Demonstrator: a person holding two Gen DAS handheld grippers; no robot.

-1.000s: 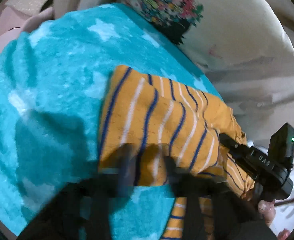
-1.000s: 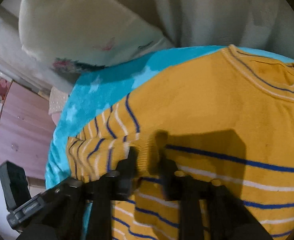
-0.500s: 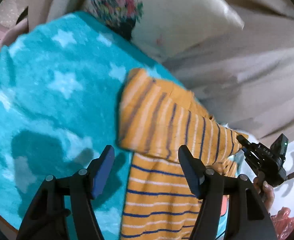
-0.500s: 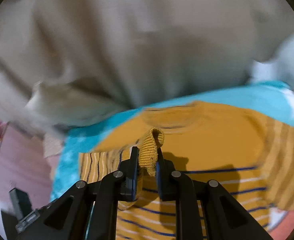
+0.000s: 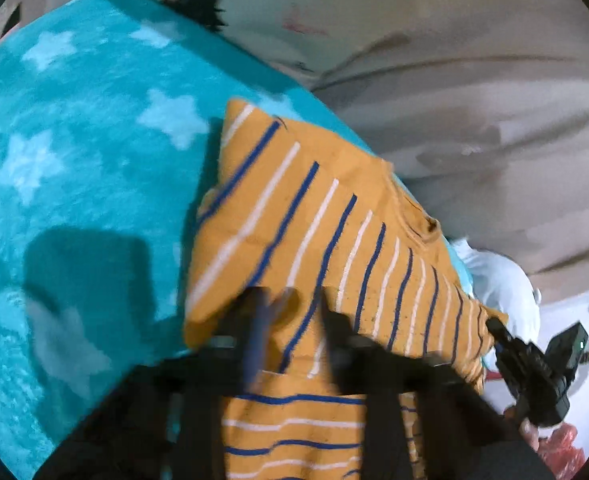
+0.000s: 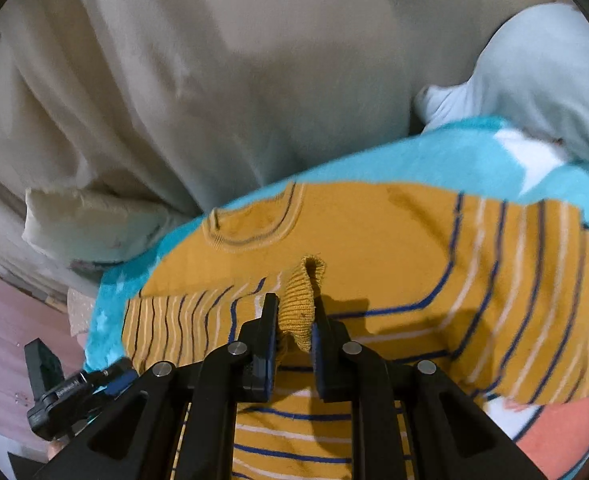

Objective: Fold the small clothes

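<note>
Sweater (image 6: 374, 248) first: the mustard-yellow knit with blue and white stripes lies spread on the turquoise star-patterned blanket (image 5: 74, 128), its round neckline (image 6: 254, 224) ahead of my right fingers and a little to their left. My right gripper (image 6: 292, 320) is clamped on the ribbed cuff (image 6: 300, 304) of one sleeve; the cuff stands up between the two pads, its folded tip poking out above them, and the striped sleeve trails away to the left of the fingers across the sweater's body. Below the fingers more striped fabric runs toward me.

My left gripper (image 5: 290, 312) is blurred. Its jaws are closing, and a corner of the other striped sleeve (image 5: 314, 232), which is folded across the sweater, sits between them; the fingers have drawn near together with fabric bunched in the gap, though the blur keeps me from seeing whether the pads already press on it. That sleeve stretches away ahead and to the right of my left fingers. To their left lies bare blanket, with the gripper's shadow on it.

From the left wrist, my right gripper shows at the far lower right, beyond the sleeve's end. Beige crumpled sheets (image 6: 214, 80) lie beyond the blanket, and a pale pillow (image 6: 94, 224) rests at its edge, left of my right fingers.
</note>
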